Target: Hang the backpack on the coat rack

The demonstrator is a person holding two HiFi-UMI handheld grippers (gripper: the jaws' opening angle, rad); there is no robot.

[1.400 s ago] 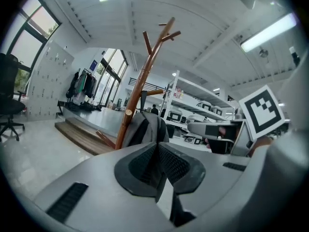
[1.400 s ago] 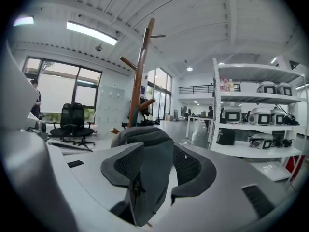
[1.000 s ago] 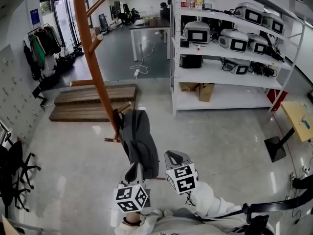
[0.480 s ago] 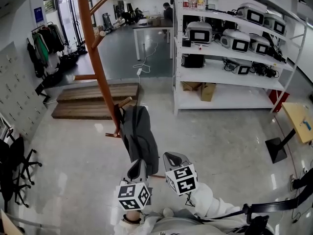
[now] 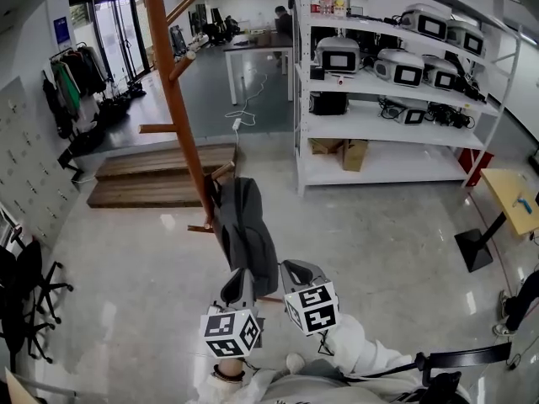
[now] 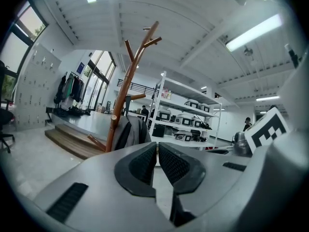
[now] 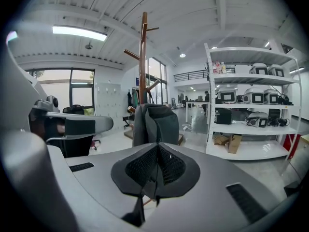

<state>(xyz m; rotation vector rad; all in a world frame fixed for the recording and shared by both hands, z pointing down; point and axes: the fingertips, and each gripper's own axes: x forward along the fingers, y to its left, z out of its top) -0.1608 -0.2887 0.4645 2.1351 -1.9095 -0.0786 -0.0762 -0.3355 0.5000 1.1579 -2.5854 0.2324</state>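
A dark grey backpack point(image 5: 244, 234) hangs from a low peg of the tall brown wooden coat rack point(image 5: 181, 116). Both grippers are low in the head view, just in front of the backpack's bottom end. My left gripper point(image 5: 238, 283) is shut with nothing between its pads; its own view shows the backpack point(image 6: 129, 132) on the coat rack point(image 6: 123, 98) beyond the left gripper point(image 6: 158, 151). My right gripper point(image 5: 301, 272) is shut and empty as well. In its view the backpack point(image 7: 154, 123) hangs straight ahead of the right gripper point(image 7: 157, 151), below the coat rack point(image 7: 144, 57).
A white shelving unit point(image 5: 387, 108) with boxy devices stands to the right of the rack. A low wooden platform point(image 5: 152, 179) lies behind it, lockers point(image 5: 21, 175) line the left wall, and black chairs point(image 5: 25, 293) stand at the left. A small wooden table point(image 5: 514, 204) is at the far right.
The rack and backpack have drifted a little to the right in the head view. The backpack stays on its peg, and both grippers stay low in front of it, holding nothing.
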